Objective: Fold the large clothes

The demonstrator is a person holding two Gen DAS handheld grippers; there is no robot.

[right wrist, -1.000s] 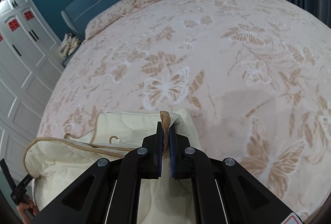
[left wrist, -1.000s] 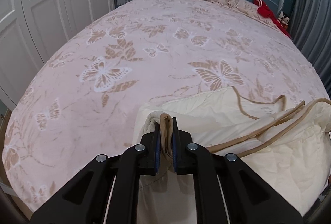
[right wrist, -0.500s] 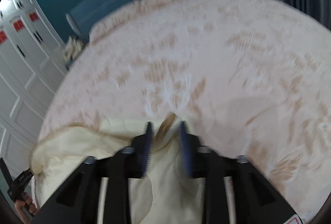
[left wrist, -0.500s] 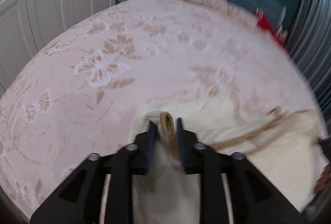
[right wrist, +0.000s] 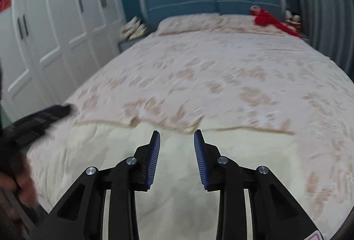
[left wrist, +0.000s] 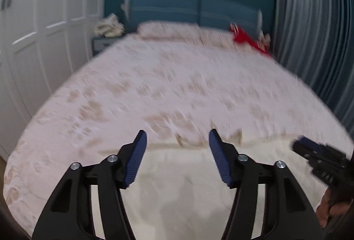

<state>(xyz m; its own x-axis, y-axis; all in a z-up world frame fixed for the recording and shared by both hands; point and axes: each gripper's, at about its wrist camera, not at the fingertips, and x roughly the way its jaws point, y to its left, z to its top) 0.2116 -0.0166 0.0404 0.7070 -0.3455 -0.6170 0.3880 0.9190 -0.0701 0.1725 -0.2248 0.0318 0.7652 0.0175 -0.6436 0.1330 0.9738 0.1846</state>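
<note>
on bed (left wrist: pixel 154 85) | cream quilt (left wrist: pixel 177 184) flat | left tool (left wrist: pixel 177 140), right tool (right wrist: pixel 177 136) parted, empty

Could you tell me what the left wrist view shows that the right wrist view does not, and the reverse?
Left wrist only: the right gripper from outside, at the right edge.
Right wrist only: the left gripper from outside, at the left edge; black wardrobe handles.
Both: open jaws with nothing between them, the cream quilt on the bed, the headboard, red cloth.
</note>
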